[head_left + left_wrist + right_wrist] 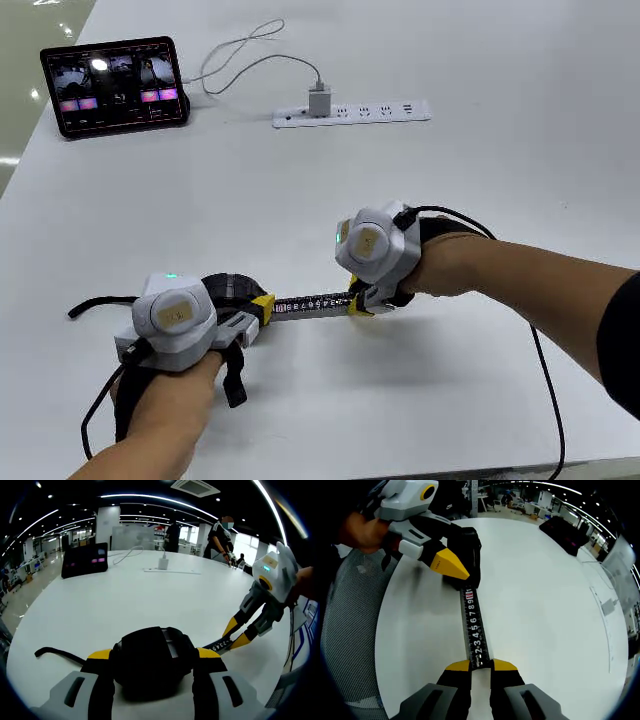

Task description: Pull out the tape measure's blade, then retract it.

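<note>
Left gripper is nearest the person, jaws clenched on both sides of the black tape measure case, which sits on the white table. A black strap trails off the case on the side away from the blade. The blade is out of the case a short way, lying low along the table with its printed digits up. Right gripper is at the blade end away from the case, jaws pinched on the blade tip. Well beyond the case are a power strip with a white charger plugged in and a tablet with its screen lit.
</note>
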### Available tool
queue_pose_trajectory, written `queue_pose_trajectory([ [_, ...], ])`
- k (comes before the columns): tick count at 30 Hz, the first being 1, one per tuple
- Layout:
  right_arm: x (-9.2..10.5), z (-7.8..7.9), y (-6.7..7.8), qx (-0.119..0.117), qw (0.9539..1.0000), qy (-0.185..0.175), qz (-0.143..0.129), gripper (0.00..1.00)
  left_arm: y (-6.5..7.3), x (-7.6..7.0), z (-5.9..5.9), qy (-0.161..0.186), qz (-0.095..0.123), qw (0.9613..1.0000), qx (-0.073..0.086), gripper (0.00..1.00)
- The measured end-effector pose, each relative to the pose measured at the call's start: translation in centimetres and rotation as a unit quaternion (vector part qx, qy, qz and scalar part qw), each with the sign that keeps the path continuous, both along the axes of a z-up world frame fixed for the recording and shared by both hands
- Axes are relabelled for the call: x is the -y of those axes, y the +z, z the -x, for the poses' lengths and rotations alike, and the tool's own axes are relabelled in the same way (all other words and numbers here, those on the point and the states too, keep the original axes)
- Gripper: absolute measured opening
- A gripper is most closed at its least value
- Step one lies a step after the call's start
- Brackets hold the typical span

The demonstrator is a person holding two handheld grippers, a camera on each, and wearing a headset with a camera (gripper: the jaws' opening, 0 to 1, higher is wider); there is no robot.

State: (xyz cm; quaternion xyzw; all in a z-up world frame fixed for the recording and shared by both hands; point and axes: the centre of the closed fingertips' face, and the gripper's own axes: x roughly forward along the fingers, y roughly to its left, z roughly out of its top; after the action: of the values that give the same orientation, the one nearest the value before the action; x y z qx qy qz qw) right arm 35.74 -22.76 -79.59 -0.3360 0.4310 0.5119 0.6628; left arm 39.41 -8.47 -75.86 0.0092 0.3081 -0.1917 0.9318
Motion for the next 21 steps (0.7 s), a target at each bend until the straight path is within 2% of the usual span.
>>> queue_pose_trajectory([
  [12,-0.36,-0.05,0.03,-0.002,1.0000,0.004,0.000,0.10,-0.03,-0.01,-0.01,0.001,-0.001,1.0000,-0.001,0.59],
  [18,-0.53,-0.11,0.02,-0.002,1.0000,-0.003,-0.008,0.09,0.01,-0.01,-0.02,0.001,0.000,1.0000,0.005,0.59],
  [21,-0.62,-0.14,0.01,-0.001,1.0000,-0.003,-0.009,0.09,-0.01,0.01,-0.04,0.001,-0.002,1.0000,-0.002,0.59],
])
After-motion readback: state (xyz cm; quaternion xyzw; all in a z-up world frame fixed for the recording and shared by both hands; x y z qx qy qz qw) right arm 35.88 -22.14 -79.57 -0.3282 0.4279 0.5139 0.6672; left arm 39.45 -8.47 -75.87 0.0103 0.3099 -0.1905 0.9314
